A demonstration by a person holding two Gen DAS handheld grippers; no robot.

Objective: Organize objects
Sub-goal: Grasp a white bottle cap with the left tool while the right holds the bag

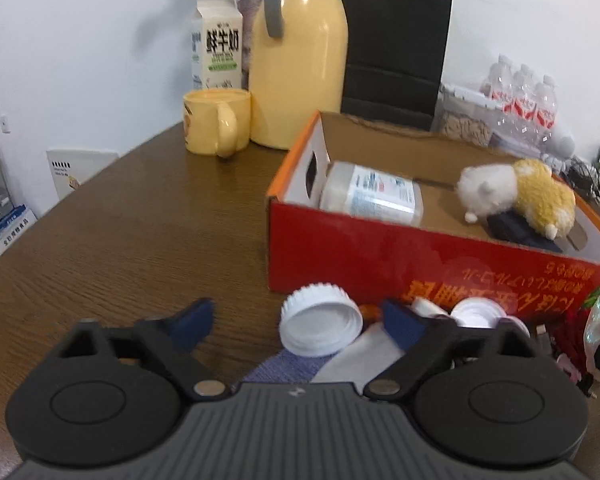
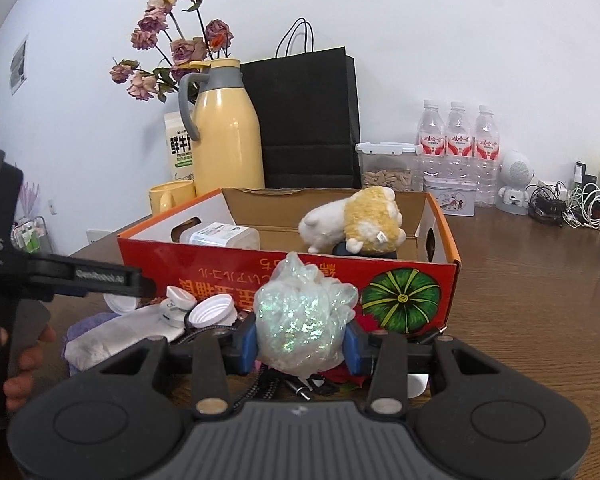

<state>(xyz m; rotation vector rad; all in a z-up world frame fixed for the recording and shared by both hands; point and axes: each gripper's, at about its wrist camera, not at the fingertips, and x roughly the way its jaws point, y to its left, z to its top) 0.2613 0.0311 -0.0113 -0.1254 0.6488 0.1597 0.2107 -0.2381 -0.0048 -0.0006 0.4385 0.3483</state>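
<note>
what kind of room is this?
Probably a home or small office: a wooden table against a white wall, with a yellow thermos, dried flowers, bottled water and tangled charging cables.

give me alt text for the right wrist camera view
The right claw grips a crumpled iridescent plastic bag in front of a red cardboard box holding a plush toy and a jar, on a wooden table.

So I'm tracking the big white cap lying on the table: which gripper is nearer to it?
Left. The left gripper has the white cap between its open fingers; the right gripper is off to the side, clamped on a shiny plastic bundle.
</note>
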